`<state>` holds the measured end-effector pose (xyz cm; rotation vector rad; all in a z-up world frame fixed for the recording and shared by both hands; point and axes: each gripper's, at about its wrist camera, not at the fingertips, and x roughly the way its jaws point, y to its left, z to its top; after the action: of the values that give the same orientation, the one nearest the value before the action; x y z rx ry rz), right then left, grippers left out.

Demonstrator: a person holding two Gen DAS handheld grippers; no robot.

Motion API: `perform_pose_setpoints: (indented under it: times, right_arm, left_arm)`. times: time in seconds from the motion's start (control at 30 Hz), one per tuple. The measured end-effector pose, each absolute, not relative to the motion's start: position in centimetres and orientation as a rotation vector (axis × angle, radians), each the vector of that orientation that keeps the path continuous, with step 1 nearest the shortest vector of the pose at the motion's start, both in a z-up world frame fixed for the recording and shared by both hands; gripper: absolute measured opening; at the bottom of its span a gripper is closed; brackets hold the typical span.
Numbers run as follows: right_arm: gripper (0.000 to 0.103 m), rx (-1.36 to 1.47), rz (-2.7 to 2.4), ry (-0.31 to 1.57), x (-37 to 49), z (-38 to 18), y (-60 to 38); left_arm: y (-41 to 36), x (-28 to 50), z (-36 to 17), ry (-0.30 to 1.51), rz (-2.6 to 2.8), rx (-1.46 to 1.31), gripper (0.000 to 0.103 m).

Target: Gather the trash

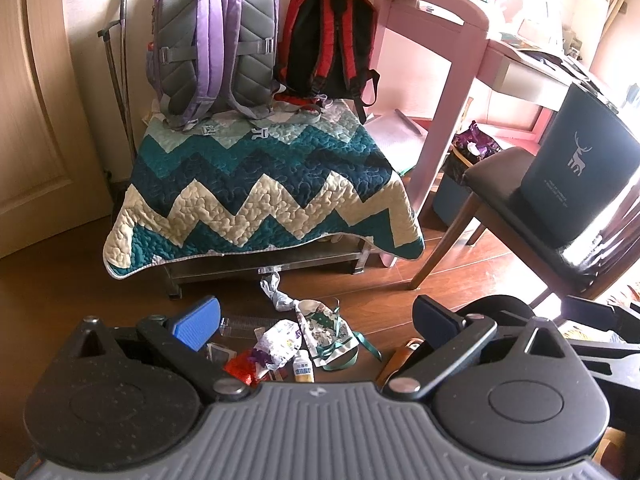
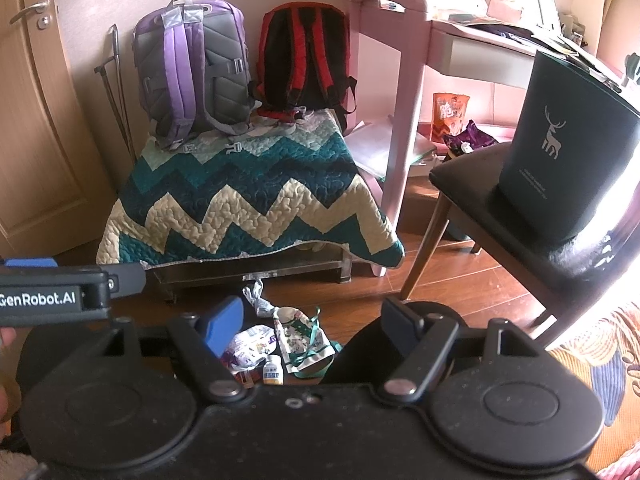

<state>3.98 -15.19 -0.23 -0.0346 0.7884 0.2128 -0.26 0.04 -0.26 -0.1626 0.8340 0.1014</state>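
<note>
Nearest the lens, along the bottom of both views, the dark gripper bodies are seen, each with two fingers reaching forward. The left gripper (image 1: 316,318) is held with its blue and black fingers wide apart and nothing between them. The right gripper (image 2: 312,320) is likewise spread and empty.

Just beyond the fingers, at lower centre of both frames, a small heap of trash (image 1: 288,340) is scattered on the brown wooden floor (image 1: 60,288). In it can be made out a crumpled white wrapper (image 1: 278,342), a printed paper bag with green ribbon (image 1: 326,330), a small white bottle (image 1: 303,366), a red foil scrap (image 1: 240,370) and a twisted piece of paper (image 1: 276,294).

Behind the heap, at frame centre, a low bench is draped with a zigzag quilt (image 1: 256,184); a purple backpack (image 1: 216,40) and a red backpack (image 1: 328,44) are stood on it against the wall. At right, a dark bin with a deer emblem (image 1: 576,160) is set on a chair (image 1: 492,176), beside a pink desk (image 1: 436,36).

The wrappers and paper are judged light, soft and crushable, best pinched at a raised fold. The bottle is judged rigid and smooth, likely to slip or roll, so it would best be taken across its middle. The ribbon may trail or snag.
</note>
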Motion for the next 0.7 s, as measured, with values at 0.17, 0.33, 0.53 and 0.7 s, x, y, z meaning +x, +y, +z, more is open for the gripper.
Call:
perform_pose_setpoints:
  times: [0.17,0.33,0.53,0.7]
  right_arm:
    - [0.076,-0.039,0.219,0.803,4.6,-0.7,-15.0]
    - [0.076,-0.067,0.255,0.818,5.6,-1.2,-14.8]
    - [0.076,-0.121,0.295,0.842,8.1,-2.2,-13.1]
    - [0.076,-0.154,0.302,0.882,12.1,-4.0,-11.0]
  left_arm:
    - [0.4,0.2,-0.3,0.831,0.095,-0.168,0.103]
    - [1.4,2.2,-0.9,0.836,0.078,-0.166,0.103]
    - [2.8,4.8,-2.4,0.845,0.073,-0.183,0.103]
    - [4.4,7.7,-4.6,0.87,0.087,-0.189,0.103]
